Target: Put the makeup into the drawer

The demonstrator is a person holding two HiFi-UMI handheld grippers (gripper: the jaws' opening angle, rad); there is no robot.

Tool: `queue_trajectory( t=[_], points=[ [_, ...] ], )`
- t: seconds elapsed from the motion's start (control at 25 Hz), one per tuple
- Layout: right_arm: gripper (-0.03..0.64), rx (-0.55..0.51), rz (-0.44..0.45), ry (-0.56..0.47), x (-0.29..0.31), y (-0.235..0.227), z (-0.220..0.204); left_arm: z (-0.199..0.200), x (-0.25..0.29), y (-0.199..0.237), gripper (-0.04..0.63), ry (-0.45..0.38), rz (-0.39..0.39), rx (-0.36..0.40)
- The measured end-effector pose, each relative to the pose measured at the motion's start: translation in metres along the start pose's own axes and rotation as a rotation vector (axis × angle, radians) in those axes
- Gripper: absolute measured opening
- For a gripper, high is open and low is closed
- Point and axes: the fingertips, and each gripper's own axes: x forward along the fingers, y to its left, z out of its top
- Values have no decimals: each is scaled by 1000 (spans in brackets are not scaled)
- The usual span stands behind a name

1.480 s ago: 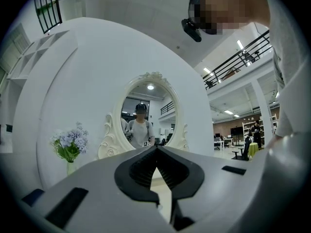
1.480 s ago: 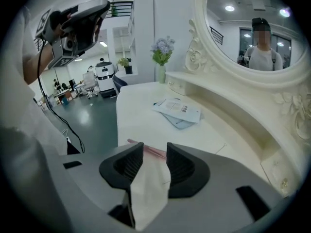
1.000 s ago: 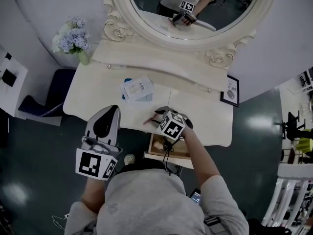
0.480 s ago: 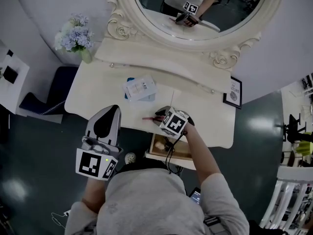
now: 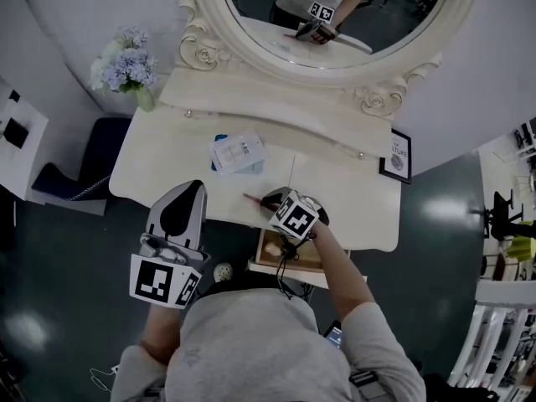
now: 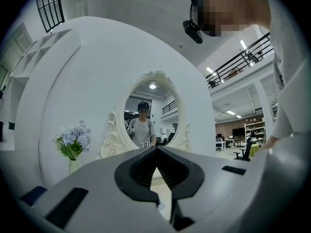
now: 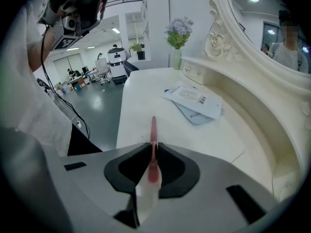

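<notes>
A slim pink-red makeup stick (image 7: 153, 126) lies at the front edge of the cream dressing table (image 5: 352, 199). My right gripper (image 5: 268, 201) points steeply down at it. Its jaws have just been closing and now pinch the stick's near end, while the far end pokes out past the tips (image 7: 153, 147). In the head view the stick (image 5: 251, 198) shows just left of that gripper. The open wooden drawer (image 5: 308, 262) sits under the table edge, below my right hand, with small items inside. My left gripper (image 5: 186, 193) hangs level off the table's front left, shut and holding nothing (image 6: 156, 148).
A white leaflet on a blue booklet (image 5: 237, 152) lies mid-table. A vase of pale flowers (image 5: 126, 64) stands at the back left, and a small framed print (image 5: 397, 153) at the back right. An oval mirror (image 5: 335, 23) backs the table. A dark seat (image 5: 79, 174) stands at its left.
The right gripper's jaws have closed onto the pink-red stick, which stood free between them before. The left gripper has kept still.
</notes>
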Motion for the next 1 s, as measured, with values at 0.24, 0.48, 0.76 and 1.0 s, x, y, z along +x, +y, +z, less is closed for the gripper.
queue_trajectory(
  t=[0.24, 0.48, 0.76, 1.0],
  points=[
    [58, 66, -62, -119, -15, -4, 7, 3, -2, 1, 13, -4, 0, 7],
    [60, 173, -125, -287, -49, -5, 27, 4, -2, -2, 12, -8, -16, 9],
    [58, 250, -174, -431, -82, 0, 38, 6, -2, -9, 14, -17, -39, 12],
    [58, 330, -215, -563, -116, 5, 43, 5, -1, -15, 12, -19, -60, 5]
  ],
)
